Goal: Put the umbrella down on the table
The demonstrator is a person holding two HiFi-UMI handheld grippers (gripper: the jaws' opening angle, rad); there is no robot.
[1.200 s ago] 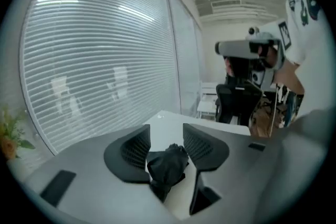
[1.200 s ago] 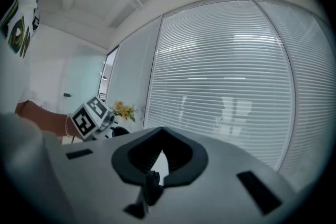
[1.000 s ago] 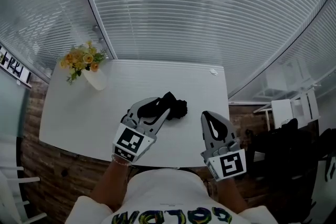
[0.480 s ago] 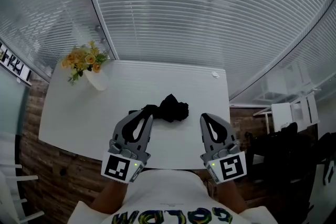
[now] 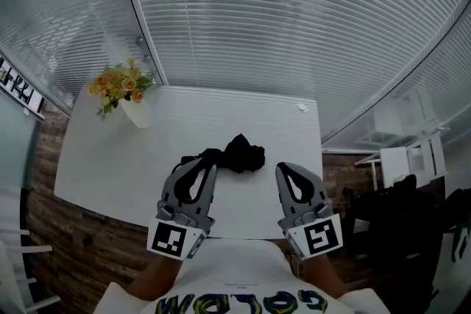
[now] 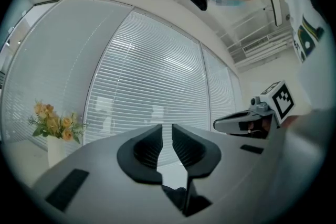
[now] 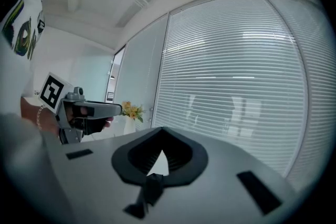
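Head view: the black umbrella (image 5: 235, 152) lies folded on the white table (image 5: 103, 158), well clear of both grippers. It looks light, limp cloth over a stiff shaft, likely best pinched at the handle end. A second ago the left gripper (image 5: 206, 169) was spread at it; now it is drawn back. Left gripper view: jaws pressed together, empty. Right gripper view: the right gripper (image 7: 161, 150) is likewise closed on nothing.

In the head view the left gripper (image 5: 203, 165) hides the near left end of the black umbrella (image 5: 241, 152), the small thing (image 5: 302, 108) at the far right corner of the table (image 5: 110, 158) is too tiny to identify, and the bottom edge cuts off the shirt print (image 5: 243, 303).
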